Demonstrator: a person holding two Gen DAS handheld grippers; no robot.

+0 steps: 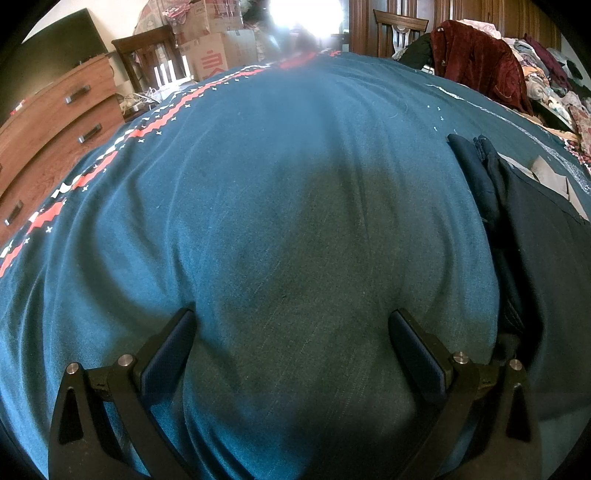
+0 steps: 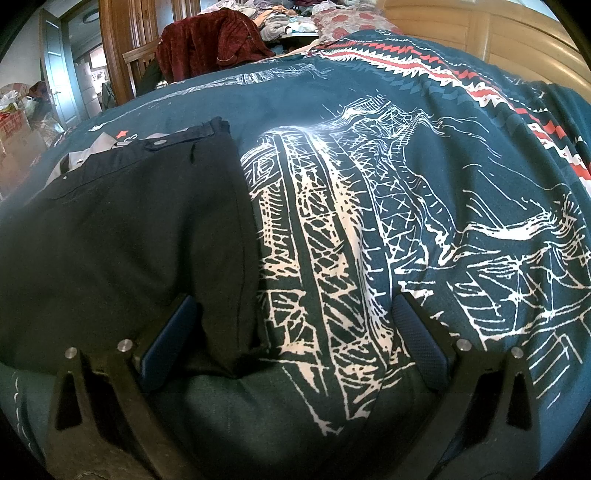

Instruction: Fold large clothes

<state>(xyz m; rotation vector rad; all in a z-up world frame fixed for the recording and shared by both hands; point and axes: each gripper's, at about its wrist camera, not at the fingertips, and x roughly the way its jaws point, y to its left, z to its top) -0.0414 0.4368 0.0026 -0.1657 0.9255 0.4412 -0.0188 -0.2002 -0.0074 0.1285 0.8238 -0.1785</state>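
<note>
Setting: home bedroom, lived-in. Bed [image 2: 369,92] carried teal printed bedspread [image 1: 277,221] with red-white zigzag border. Wooden headboard [image 2: 517,40] stood at bed's far edge. Wooden dresser [image 1: 55,122] with metal drawer pulls stood beside bed. Two wooden chairs [image 1: 147,59] were near cardboard boxes [image 1: 210,55] stacked against wall. Heap of mixed clothing [image 1: 546,74] lay past bed, dark red velvet garment [image 2: 210,48] draped at its edge. Panelled wooden wardrobe [image 1: 480,14] lined wall. Interior door [image 2: 55,81] stood open.
</note>
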